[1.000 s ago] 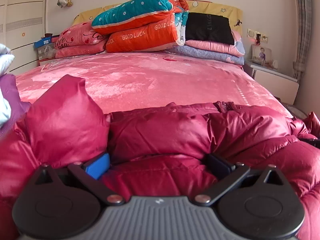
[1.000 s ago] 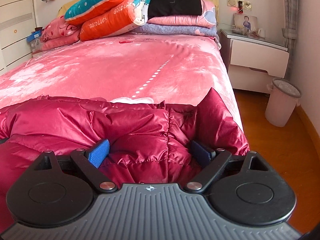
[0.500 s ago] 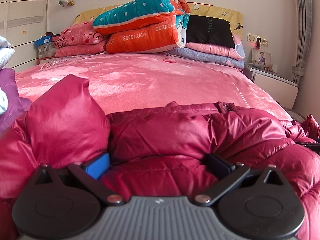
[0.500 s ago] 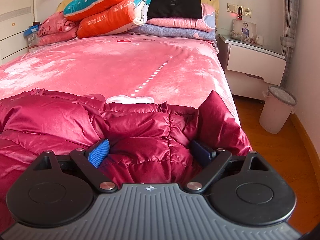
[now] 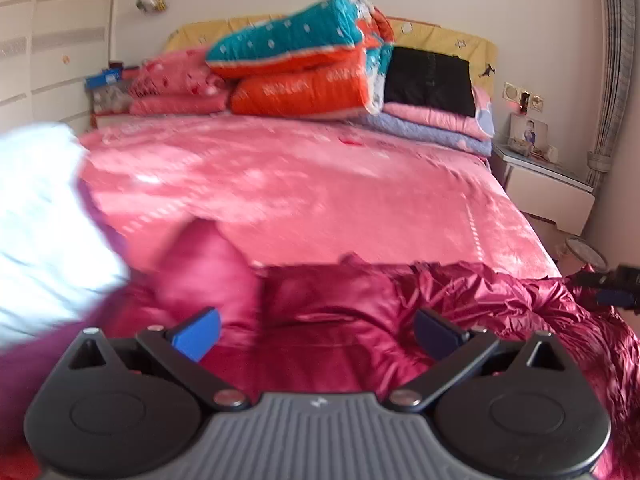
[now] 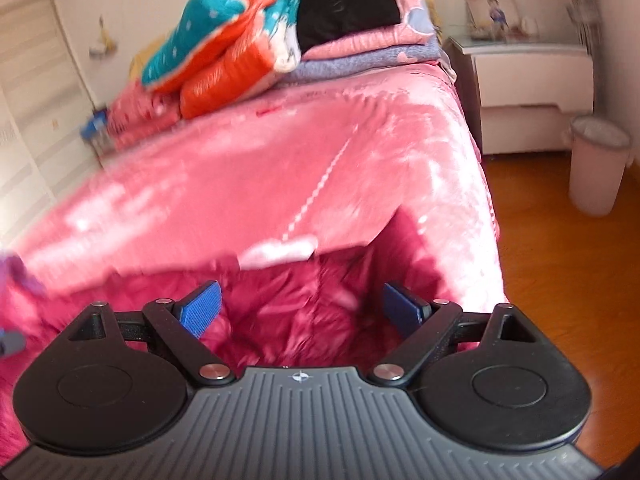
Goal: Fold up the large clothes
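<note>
- Your left tool (image 5: 316,330) has its jaws spread wide, with jacket fabric bulging between them but not pinched. If you lift now, nothing comes with it.
- Your right tool (image 6: 300,308) is likewise wide apart over the quilting, so there's the same risk of an empty pull.
- The crimson down jacket (image 5: 460,304) lies bunched across the foot of the bed (image 5: 320,192), its right edge near the mattress side. This slick shell could slide floorward.
- The white garment (image 5: 36,220) is crowding your left and may snag into the fold.
- Both views are blurred, so fine contact is unclear.
</note>
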